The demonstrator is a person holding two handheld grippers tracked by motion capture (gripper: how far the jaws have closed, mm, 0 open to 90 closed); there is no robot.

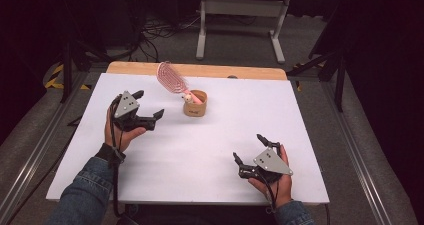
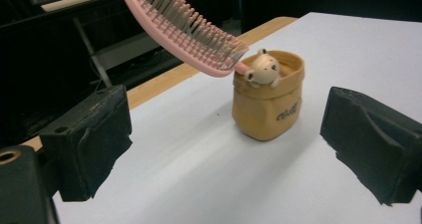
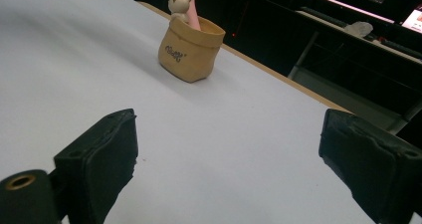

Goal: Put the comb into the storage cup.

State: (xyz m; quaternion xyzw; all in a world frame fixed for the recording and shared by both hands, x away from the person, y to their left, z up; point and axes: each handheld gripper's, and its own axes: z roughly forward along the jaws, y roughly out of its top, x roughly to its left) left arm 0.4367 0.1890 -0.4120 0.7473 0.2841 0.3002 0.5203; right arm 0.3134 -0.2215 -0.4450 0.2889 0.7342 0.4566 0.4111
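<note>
Right ahead of the left gripper (image 2: 226, 149), between the lines of its two spread jaws and a little beyond their tips, stands a small tan pouch-shaped holder with a rolled rim and dark script on its front (image 2: 268, 102). It holds a pink plastic hairbrush with pale bristles (image 2: 184, 27), set handle-down, so the broad head leans out over the rim and reaches up and across toward the jaw at the left of that view. A small cream bear figure (image 2: 263, 67) peeks over the rim beside the brush handle. The holder sits upright on a white table sheet (image 2: 199, 184), with a bare strip of the wooden table edge (image 2: 169, 79) running behind it.

From the right gripper (image 3: 229, 164) the same holder (image 3: 190, 52) lies farther off, ahead and nearer the jaw at the left of that view, well apart from both tips; the bear (image 3: 179, 5) and the pink handle rise from its mouth. This gripper's jaws are also spread wide, with nothing between them.

Seen from above, the left gripper (image 1: 146, 105) is near the holder (image 1: 195, 104), and the right gripper (image 1: 248, 147) rests close to the table's near edge, each held in a hand with a denim sleeve (image 1: 82, 192).
</note>
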